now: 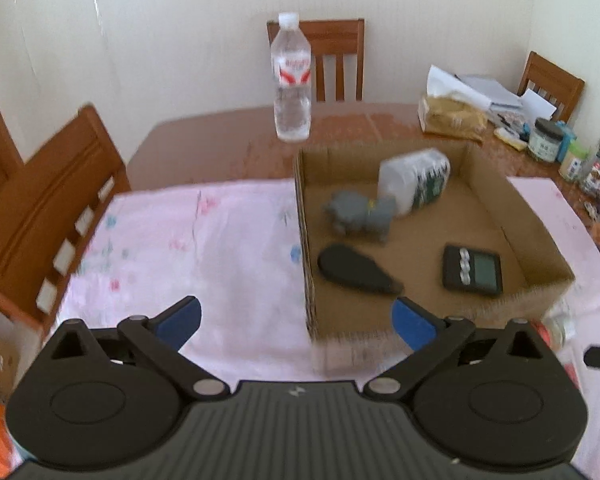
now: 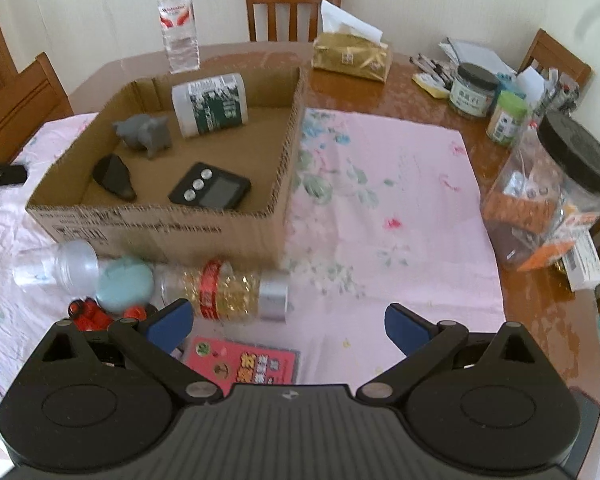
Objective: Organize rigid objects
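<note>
An open cardboard box (image 2: 156,224) (image 1: 306,240) sits on the pink floral cloth. Inside lie a white bottle on its side (image 2: 210,104) (image 1: 414,184), a grey toy animal (image 2: 144,130) (image 1: 360,216), a black oval object (image 2: 114,178) (image 1: 356,270) and a black timer (image 2: 210,190) (image 1: 472,276). In front of the box are a clear cup (image 2: 56,268), a teal round case (image 2: 124,282), a capsule bottle with a silver cap (image 2: 224,292), a red toy (image 2: 88,314) and a pink packet (image 2: 244,364). My right gripper (image 2: 288,316) hangs open just above the capsule bottle and packet. My left gripper (image 1: 296,316) is open and empty at the box's near left corner.
A water bottle (image 2: 178,20) (image 1: 292,80) stands behind the box. A gold tissue pack (image 2: 352,56), small jars (image 2: 472,90) and a large black-lidded jar (image 2: 548,192) crowd the table's right side. Wooden chairs (image 1: 44,208) ring the table.
</note>
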`<state>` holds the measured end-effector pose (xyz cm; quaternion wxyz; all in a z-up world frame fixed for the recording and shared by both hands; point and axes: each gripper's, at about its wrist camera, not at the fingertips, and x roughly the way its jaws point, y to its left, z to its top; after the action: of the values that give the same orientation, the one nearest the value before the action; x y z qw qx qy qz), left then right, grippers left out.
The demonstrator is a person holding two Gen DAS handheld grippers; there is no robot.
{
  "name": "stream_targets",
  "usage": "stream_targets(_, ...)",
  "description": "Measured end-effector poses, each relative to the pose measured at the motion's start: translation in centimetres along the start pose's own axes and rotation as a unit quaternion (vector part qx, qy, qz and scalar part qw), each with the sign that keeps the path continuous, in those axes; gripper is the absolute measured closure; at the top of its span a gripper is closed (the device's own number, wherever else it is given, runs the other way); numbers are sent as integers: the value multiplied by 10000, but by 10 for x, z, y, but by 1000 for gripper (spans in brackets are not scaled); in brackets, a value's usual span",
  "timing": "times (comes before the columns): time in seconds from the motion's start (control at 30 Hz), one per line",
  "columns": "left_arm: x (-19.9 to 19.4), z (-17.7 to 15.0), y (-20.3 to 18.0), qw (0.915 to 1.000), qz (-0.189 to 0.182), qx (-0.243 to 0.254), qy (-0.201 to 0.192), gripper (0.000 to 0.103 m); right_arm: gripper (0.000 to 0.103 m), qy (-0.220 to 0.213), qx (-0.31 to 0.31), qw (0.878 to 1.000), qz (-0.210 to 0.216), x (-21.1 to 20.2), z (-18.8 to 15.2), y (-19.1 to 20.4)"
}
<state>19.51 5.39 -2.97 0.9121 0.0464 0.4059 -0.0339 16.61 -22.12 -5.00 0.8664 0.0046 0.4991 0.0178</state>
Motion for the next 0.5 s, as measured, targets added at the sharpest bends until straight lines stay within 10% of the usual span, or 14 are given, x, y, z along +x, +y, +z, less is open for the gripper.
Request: stream_targets(0.5, 30, -30, -33, 9989, -196, 80, 424, 2, 0, 360, 97, 9993, 53, 12, -25, 5)
